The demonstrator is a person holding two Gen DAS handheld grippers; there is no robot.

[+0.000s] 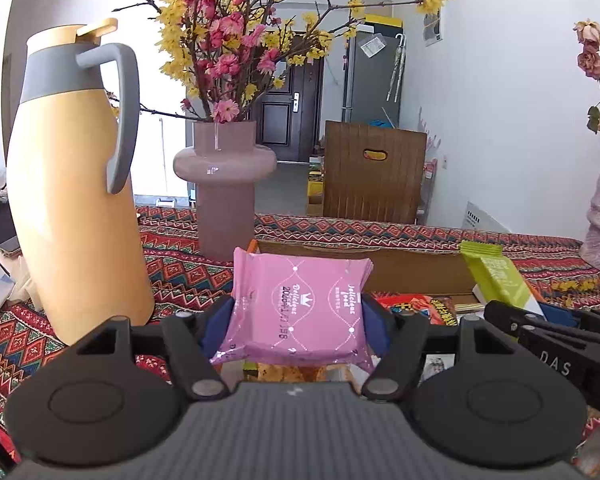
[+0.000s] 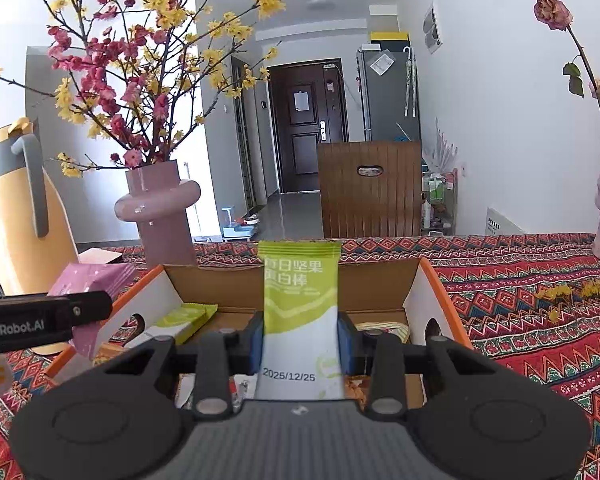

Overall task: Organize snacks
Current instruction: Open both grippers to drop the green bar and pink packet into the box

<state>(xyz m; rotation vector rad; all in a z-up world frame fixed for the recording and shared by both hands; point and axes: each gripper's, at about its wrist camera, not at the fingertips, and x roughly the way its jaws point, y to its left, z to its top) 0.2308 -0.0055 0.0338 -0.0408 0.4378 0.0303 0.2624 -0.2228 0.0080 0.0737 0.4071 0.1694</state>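
Left hand-held gripper (image 1: 298, 320) clamped on pink packet (image 1: 300, 304); right hand-held gripper (image 2: 302, 338) clamped on green bar (image 2: 300, 312), above open box (image 2: 440, 284) rim

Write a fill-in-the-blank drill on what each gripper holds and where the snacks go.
The left gripper is shut on a ____ snack packet.
The right gripper grips a bar wrapper coloured white and ____.
Both are held above an open cardboard ____ with orange edges.

Missing words: pink; green; box
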